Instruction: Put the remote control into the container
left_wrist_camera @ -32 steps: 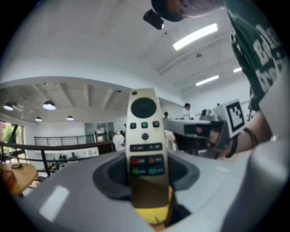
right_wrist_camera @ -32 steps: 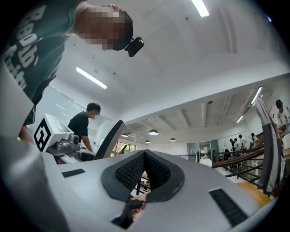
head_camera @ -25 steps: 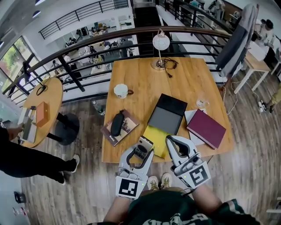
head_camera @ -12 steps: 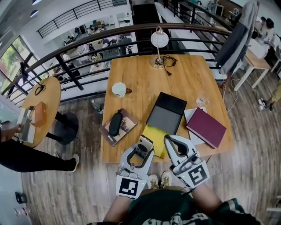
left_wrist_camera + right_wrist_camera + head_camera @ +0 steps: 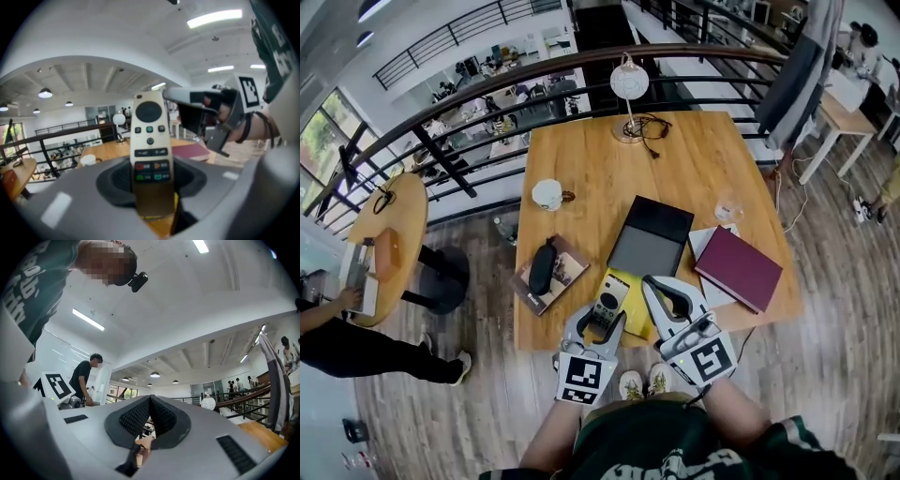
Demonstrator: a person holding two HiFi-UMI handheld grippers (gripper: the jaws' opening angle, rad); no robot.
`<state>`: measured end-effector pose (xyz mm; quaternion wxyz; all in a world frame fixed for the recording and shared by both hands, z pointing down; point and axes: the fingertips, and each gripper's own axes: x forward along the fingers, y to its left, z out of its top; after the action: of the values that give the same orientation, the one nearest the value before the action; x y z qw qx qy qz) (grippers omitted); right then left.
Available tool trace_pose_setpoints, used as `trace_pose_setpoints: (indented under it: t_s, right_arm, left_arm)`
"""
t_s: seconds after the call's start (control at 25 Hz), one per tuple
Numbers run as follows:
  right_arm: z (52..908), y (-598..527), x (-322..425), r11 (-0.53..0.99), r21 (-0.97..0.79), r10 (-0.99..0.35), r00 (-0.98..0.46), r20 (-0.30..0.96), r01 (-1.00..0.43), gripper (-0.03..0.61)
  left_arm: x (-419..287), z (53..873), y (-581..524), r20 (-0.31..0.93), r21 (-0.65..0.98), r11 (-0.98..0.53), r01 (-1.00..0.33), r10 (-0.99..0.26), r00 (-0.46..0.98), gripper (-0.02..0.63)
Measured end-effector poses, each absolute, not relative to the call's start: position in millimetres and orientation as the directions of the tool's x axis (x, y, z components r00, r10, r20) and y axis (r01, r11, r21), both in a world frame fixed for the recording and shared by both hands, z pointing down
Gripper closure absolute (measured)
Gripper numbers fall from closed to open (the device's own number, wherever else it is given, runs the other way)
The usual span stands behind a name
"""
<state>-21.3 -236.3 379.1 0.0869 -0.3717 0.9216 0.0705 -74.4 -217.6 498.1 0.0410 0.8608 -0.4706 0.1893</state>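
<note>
The left gripper (image 5: 602, 321) is gripping a slim, cream, rectangular remote (image 5: 150, 140) by its lower half. Its smooth grey jaws are standing partly apart and pressing on the remote's sides. The remote's rounded, buttoned end is sticking out over the near edge of the wooden table (image 5: 600, 159), by a yellow sheet (image 5: 639, 298). The right gripper (image 5: 653, 285) is hovering beside it, its ribbed black pads (image 5: 136, 418) closed together on nothing. A flat black box (image 5: 652, 239) is lying just beyond.

Head view looks down at table (image 5: 694, 159); gripper views tilt upward.
</note>
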Motion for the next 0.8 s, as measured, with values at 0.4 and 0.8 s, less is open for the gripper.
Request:
trace_pose_setpoints:
  t_s: [0.4,0.8]
  right_arm:
    - [399.3,-260.3,-11.9,0.702,0.013,-0.697,-0.691,-0.193,-0.712,0.565]
    - [400.5,-273.5,0.2,0.696,-0.022,-0.707,-0.679,-0.200,-0.718,0.565]
  left_arm:
    - [-63.6,589.6,-230.6,0.636,0.011,-0.604,-0.797,-0.611,0.472,0.430]
    - [-59.4,679.7,-232.2,0.866,0.009,-0.727,-0.686,-0.338,0.369,0.430]
